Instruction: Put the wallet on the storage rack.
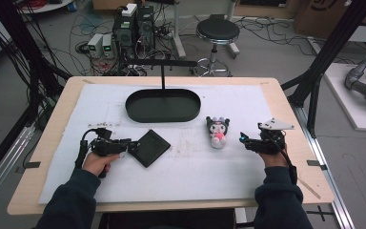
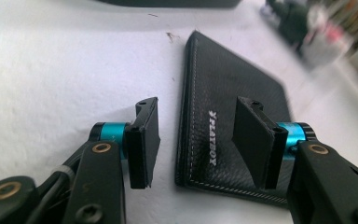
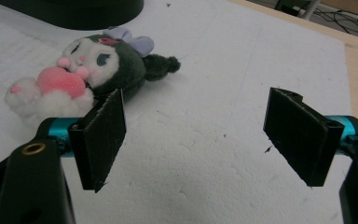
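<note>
High view, lower half of the frame: two dark-sleeved forearms come up from the bottom edge, each hand wrapped round a black gripper. The left gripper (image 1: pixel 132 144) lies level at centre left, pointing right, its tip at the near corner of a flat black leather wallet (image 1: pixel 149 147) that sits turned like a diamond on the white foam mat (image 1: pixel 190 176). The right gripper (image 1: pixel 242 138), topped by a grey three-cornered plate, points left at centre right, apart from a small black-and-white plush doll holding a pink heart (image 1: pixel 217 132).

From the left gripper view, the jaws stand spread: the left pad hangs over bare mat just beside the wallet's stitched edge, the right pad above the wallet's face, neither pressing it. The wallet (image 2: pixel 223 93) has grained leather, pale stitching and a small silver logo; its lower right corner is hidden behind the right jaw. The doll at the upper right is too blurred to read.

From the right gripper view, the jaws are wide apart with only pitted, scuffed foam between them. The doll (image 3: pixel 88 70) lies on its side at the upper left, fuzzy, with a lilac bow; its lower part is covered by the left pad.

A matte black oval tray (image 1: pixel 163 105) sits at upper centre of the mat, on a pale wooden table (image 1: pixel 57 109).
</note>
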Demonstrator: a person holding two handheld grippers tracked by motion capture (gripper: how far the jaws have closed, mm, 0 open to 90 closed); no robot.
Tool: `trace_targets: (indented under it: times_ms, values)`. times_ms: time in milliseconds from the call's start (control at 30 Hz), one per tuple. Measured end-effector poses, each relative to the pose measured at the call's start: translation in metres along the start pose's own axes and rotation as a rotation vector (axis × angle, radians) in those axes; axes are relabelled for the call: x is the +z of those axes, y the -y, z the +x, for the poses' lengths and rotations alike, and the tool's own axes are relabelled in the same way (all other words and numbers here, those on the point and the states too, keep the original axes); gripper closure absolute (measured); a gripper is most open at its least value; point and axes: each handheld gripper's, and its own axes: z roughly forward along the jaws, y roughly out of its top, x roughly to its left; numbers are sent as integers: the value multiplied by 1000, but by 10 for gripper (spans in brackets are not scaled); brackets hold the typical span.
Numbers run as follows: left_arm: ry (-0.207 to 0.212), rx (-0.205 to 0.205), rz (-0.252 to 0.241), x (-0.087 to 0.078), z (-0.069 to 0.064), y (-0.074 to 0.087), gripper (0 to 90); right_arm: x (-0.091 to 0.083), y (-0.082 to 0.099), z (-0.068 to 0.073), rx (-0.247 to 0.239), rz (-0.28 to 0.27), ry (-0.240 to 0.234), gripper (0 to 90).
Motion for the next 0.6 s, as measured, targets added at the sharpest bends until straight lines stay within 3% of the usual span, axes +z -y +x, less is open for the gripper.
trace_targets:
  times_ms: [100,133,167,200,333,367,400,433,467,533,600]
  values:
    - [-79,125,27,4,-14,1,461,0,0,0,-2,1,-1,213]
    - [-97,146,28,5,-16,1,567,1,-1,2,-2,-2,-8,213]
    - [-78,157,29,5,-17,1,567,1,-1,2,-2,-2,-8,213]
    - [-81,160,31,5,-17,1,621,0,-2,3,-10,-7,-15,213]
    - [-94,145,20,4,-16,1,671,2,-8,14,-35,-34,-59,213]
    - [-91,137,18,4,-16,1,701,6,-12,21,-36,-49,-109,213]
    - [-97,132,14,3,-16,1,701,6,-12,21,-36,-49,-109,213]
    - [-92,118,11,3,-15,1,726,11,-17,31,-42,-58,-167,213]
    - [-94,109,7,3,-15,1,726,11,-17,31,-42,-58,-167,213]
    - [-85,86,-9,3,-13,1,745,23,-27,51,-57,-58,-241,213]
    - [-70,64,-17,2,-12,1,744,28,-31,58,-66,-54,-265,213]
